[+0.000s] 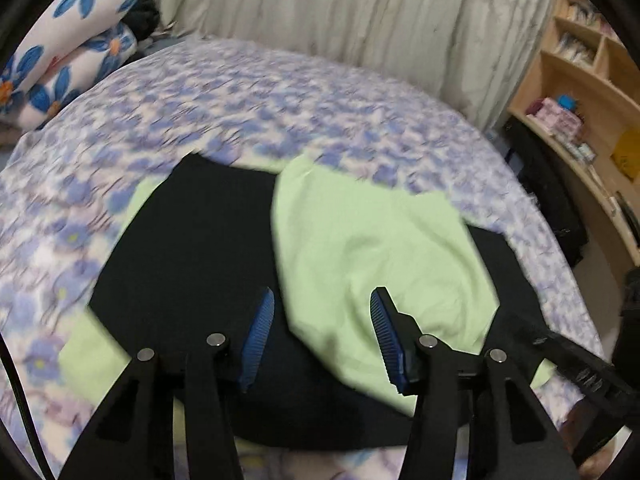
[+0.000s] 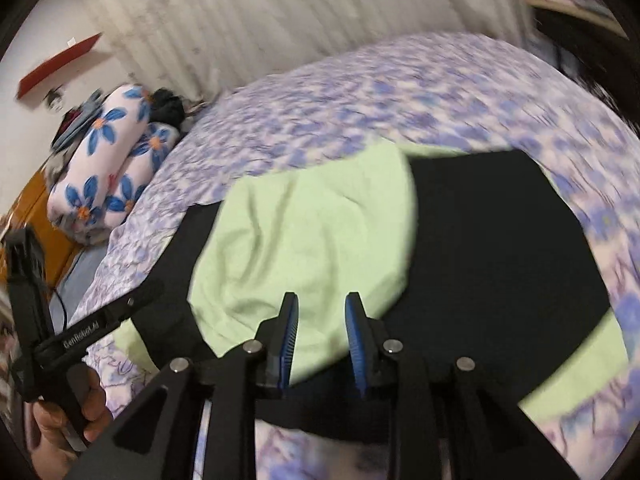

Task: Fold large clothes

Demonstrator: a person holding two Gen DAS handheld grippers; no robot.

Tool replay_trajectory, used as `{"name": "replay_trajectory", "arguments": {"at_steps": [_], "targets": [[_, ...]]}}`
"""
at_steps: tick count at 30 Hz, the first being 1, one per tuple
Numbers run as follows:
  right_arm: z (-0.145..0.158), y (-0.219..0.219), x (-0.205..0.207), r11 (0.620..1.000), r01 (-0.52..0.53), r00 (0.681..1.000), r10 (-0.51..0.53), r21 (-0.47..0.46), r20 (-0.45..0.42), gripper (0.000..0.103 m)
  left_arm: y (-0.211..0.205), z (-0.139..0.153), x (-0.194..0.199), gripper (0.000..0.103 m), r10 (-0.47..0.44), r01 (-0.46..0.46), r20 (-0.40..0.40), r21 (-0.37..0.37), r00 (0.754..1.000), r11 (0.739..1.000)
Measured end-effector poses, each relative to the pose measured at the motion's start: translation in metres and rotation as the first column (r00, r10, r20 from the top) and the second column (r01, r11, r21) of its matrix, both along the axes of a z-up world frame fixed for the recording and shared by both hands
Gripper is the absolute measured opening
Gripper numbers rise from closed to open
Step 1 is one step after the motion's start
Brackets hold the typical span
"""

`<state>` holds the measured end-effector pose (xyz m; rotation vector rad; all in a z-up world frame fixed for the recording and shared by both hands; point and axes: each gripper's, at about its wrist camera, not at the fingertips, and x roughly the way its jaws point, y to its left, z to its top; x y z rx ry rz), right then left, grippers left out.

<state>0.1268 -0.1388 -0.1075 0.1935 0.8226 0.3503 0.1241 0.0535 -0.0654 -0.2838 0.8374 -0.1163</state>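
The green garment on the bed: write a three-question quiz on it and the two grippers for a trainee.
1. True or false: the left gripper is clamped on the light green garment.
2. What lies under the folded-over garment? A) a black board B) a wooden tray C) a red towel
3. Fill in: the folded blanket at the far end of the bed has a pattern of blue ____.

Key
1. False: its jaws stand apart above the cloth, gripping nothing. The right gripper is also open and empty.
2. A
3. flowers
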Motion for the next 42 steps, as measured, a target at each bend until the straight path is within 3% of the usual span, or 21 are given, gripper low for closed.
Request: {"name": "replay_trajectory", "arguments": {"at_steps": [1, 3, 7, 10, 12, 13, 14, 15, 17, 19, 26, 34, 42], "targets": [[-0.001, 0.01, 0.005, 1.0, -0.019, 1.0, 0.019, -0.006, 0.007, 0.024, -0.003, -0.001, 0.008, 0.033, -0.013, 0.013, 0.0, -0.003, 1.0, 1.0], [-0.004, 0.033, 0.021, 0.998, -0.049, 0.998, 0.05, -0.037, 0.027, 0.024, -0.008, -0.003, 0.02, 0.021, -0.036, 0.036, -0.001, -0.014, 0.999, 0.999], [-0.021, 0.051, 0.053, 0.998, -0.051, 0.998, 0.051, -0.043, -0.022, 0.024, -0.019, -0.017, 0.064, 0.016, -0.019, 0.017, -0.045, -0.048, 0.999, 0.999], [-0.043, 0.047, 0.074, 0.999, -0.024, 0.994, 0.019, -0.048, -0.107, 0.024, -0.03, -0.04, 0.088, 0.015, -0.018, 0.02, -0.11, 0.011, 0.994, 1.0], [-0.054, 0.033, 0.078, 0.998, 0.016, 0.99, -0.025, -0.065, -0.137, 0.02, -0.03, -0.066, 0.1, 0.011, 0.023, -0.005, -0.205, 0.091, 0.978, 0.996], [-0.058, 0.02, 0.077, 0.997, 0.051, 0.988, -0.06, -0.066, -0.142, 0.016, -0.026, -0.075, 0.1, 0.011, 0.04, -0.02, -0.223, 0.089, 0.974, 0.996], [-0.06, 0.004, 0.075, 0.995, 0.085, 0.985, -0.091, -0.052, -0.146, 0.013, -0.017, -0.08, 0.097, 0.01, 0.039, -0.033, -0.213, 0.031, 0.976, 0.999], [-0.063, -0.01, 0.073, 0.994, 0.103, 0.982, -0.105, -0.021, -0.16, 0.0, -0.012, -0.08, 0.094, 0.009, 0.043, -0.043, -0.205, 0.007, 0.978, 0.999], [-0.065, -0.044, 0.065, 0.984, 0.175, 0.97, -0.164, 0.045, -0.181, 0.0, -0.004, -0.08, 0.088, 0.005, 0.062, -0.059, -0.197, 0.02, 0.978, 0.998], [-0.064, -0.063, 0.057, 0.977, 0.193, 0.966, -0.173, 0.094, -0.19, 0.0, -0.001, -0.081, 0.085, 0.004, 0.06, -0.058, -0.195, 0.018, 0.979, 0.998], [-0.061, -0.062, 0.046, 0.976, 0.217, 0.963, -0.209, 0.03, -0.17, 0.0, -0.006, -0.082, 0.082, 0.004, 0.063, -0.055, -0.186, 0.048, 0.98, 0.997], [-0.063, -0.057, 0.049, 0.974, 0.226, 0.959, -0.22, 0.011, -0.178, 0.002, -0.002, -0.079, 0.079, 0.004, 0.071, -0.067, -0.216, 0.022, 0.974, 0.997], [-0.064, -0.054, 0.05, 0.977, 0.214, 0.957, -0.215, -0.027, -0.196, 0.003, -0.015, -0.071, 0.076, 0.007, 0.053, -0.034, -0.237, 0.085, 0.97, 0.996]]}}
